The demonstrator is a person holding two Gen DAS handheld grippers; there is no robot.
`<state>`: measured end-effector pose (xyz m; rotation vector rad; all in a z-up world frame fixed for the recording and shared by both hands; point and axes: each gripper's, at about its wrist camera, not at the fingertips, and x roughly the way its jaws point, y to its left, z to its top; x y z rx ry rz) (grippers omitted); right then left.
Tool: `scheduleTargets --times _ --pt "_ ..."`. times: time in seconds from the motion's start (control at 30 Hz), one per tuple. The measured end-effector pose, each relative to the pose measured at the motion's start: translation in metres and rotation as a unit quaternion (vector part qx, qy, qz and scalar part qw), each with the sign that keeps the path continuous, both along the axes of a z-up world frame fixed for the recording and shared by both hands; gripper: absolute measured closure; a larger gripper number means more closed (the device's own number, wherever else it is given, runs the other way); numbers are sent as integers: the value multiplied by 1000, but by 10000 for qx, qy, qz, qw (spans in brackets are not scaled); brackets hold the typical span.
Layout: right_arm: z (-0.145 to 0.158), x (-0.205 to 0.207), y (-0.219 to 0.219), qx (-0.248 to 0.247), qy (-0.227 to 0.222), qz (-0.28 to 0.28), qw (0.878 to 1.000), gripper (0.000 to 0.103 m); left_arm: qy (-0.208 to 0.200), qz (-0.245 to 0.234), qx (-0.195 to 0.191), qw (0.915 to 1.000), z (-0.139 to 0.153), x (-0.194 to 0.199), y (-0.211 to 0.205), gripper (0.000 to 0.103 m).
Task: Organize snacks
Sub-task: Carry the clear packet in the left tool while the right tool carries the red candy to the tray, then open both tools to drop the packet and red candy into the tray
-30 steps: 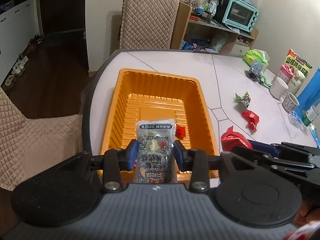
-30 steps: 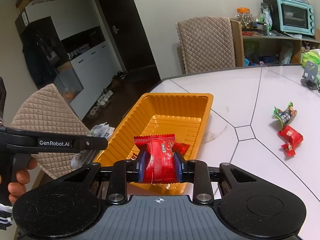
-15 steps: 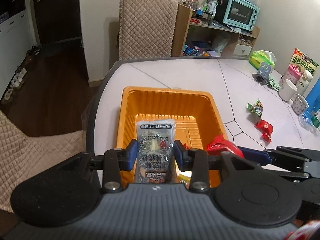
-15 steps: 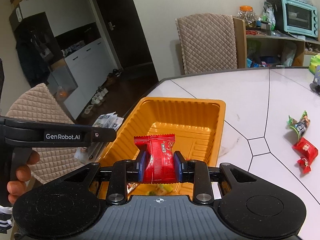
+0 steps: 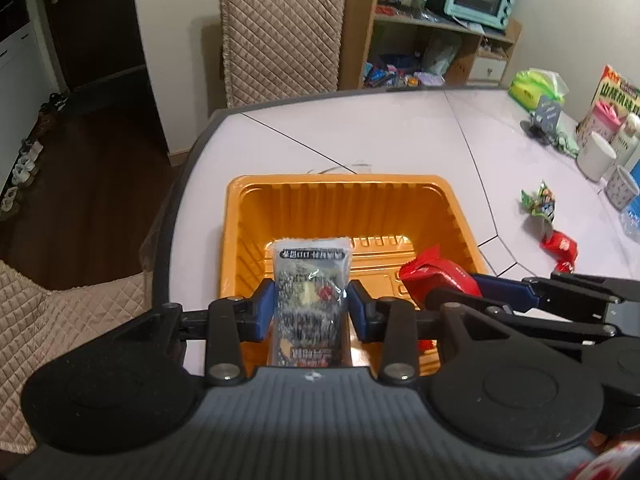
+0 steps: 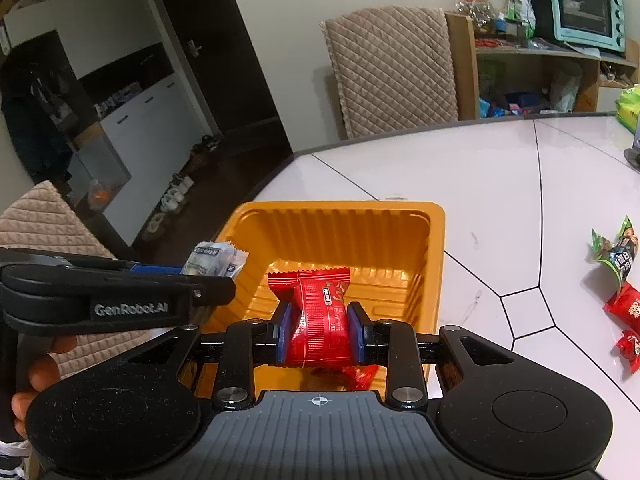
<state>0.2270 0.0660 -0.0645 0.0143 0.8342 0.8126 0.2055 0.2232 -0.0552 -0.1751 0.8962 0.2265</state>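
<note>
Both grippers hang over the orange ribbed plastic tray (image 5: 460, 216), ready to drop. Left gripper (image 5: 311, 312) jaws pinch a clear-and-black printed snack pouch (image 5: 310, 292) upright by its sides; right gripper (image 6: 320, 330) jaws squeeze a red foil snack packet (image 6: 320, 320). Two wrapped snacks, green (image 6: 614, 254) and red (image 6: 628, 308), lie on the white counter (image 6: 480, 184), right of the tray, likely next.

An orange ribbed tray (image 5: 344, 208) sits behind a grey speckled packet (image 5: 310, 280) and a red wrapper (image 6: 320, 312).
</note>
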Motion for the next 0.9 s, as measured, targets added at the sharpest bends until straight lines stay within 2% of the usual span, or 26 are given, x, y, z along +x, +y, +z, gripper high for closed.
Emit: scheduleTargets --times 0.37,0.6,0.9 --pt "-5 15 1 -98 7 -112 9999 73 325 3 77 9994 -27 27 6 67" --pt "-5 18 3 -81 17 -90 9999 72 100 0 152 9998 -13 27 7 55" --pt "-3 19 6 1 -64 -30 10000 72 71 34 37 10000 -4 13 8 55"
